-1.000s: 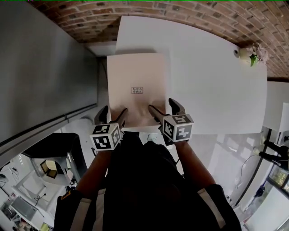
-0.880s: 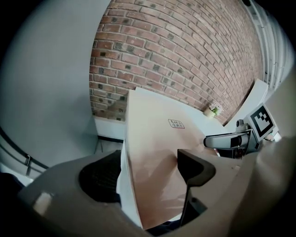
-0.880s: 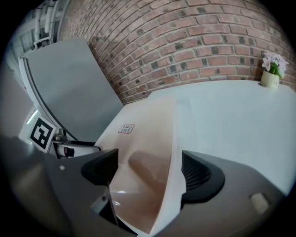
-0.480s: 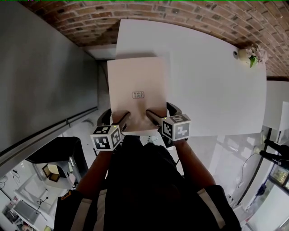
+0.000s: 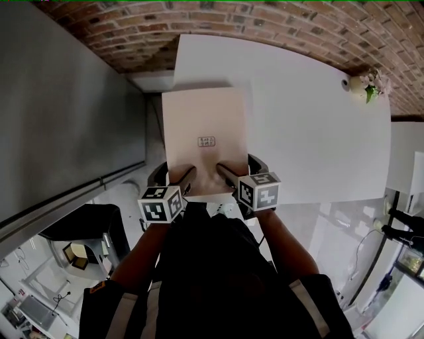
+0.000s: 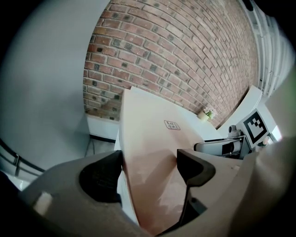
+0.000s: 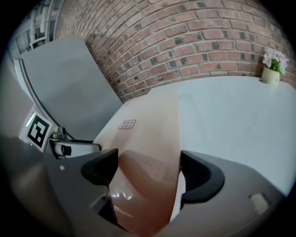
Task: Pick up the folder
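A pale pink folder (image 5: 205, 122) with a small label (image 5: 207, 140) lies over the left part of the white table (image 5: 311, 119). Its left side hangs past the table's edge. My left gripper (image 5: 173, 173) clamps the folder's near edge on the left, and my right gripper (image 5: 238, 164) clamps it on the right. Each has one jaw above the cover and one below. In the left gripper view the folder (image 6: 157, 134) fills the gap between the jaws of the left gripper (image 6: 150, 159). The right gripper view shows the folder (image 7: 148, 120) the same way in the right gripper (image 7: 148, 162).
A small pot of flowers (image 5: 366, 81) stands at the table's far right corner. A brick wall (image 5: 265, 20) runs behind the table. A grey panel (image 5: 66, 119) stands to the left, with a narrow gap between it and the table. The person's body fills the near side.
Both grippers have moved slightly forward onto the folder's near edge. The folder keeps almost the same place on the table.
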A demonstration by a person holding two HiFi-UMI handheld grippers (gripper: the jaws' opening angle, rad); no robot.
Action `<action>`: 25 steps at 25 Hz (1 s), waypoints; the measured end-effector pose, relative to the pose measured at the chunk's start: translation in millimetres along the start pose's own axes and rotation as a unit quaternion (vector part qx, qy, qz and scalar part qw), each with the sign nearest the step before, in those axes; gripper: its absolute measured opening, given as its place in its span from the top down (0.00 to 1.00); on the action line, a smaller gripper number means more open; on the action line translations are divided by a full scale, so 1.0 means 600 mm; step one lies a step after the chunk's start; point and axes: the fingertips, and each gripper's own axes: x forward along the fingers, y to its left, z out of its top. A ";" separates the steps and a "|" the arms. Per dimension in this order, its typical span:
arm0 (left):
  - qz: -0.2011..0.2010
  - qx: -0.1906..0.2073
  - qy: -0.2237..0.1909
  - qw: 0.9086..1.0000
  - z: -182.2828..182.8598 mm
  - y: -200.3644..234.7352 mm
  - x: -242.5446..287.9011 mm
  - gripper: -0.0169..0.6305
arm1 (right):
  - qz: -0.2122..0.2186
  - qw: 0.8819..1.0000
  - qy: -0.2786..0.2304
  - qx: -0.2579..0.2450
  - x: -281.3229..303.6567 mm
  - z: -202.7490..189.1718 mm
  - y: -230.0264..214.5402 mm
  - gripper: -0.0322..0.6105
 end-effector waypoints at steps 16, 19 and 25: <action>-0.035 0.098 -0.124 0.987 0.118 -0.145 -0.106 0.40 | -0.018 0.986 -0.159 -0.036 -0.189 0.095 0.023 0.29; -0.044 0.118 -0.144 0.982 0.131 -0.186 -0.133 0.40 | -0.024 0.982 -0.185 -0.036 -0.239 0.102 0.023 0.29; -0.062 0.147 -0.181 0.970 0.144 -0.260 -0.179 0.40 | -0.041 0.971 -0.231 -0.049 -0.330 0.106 0.022 0.28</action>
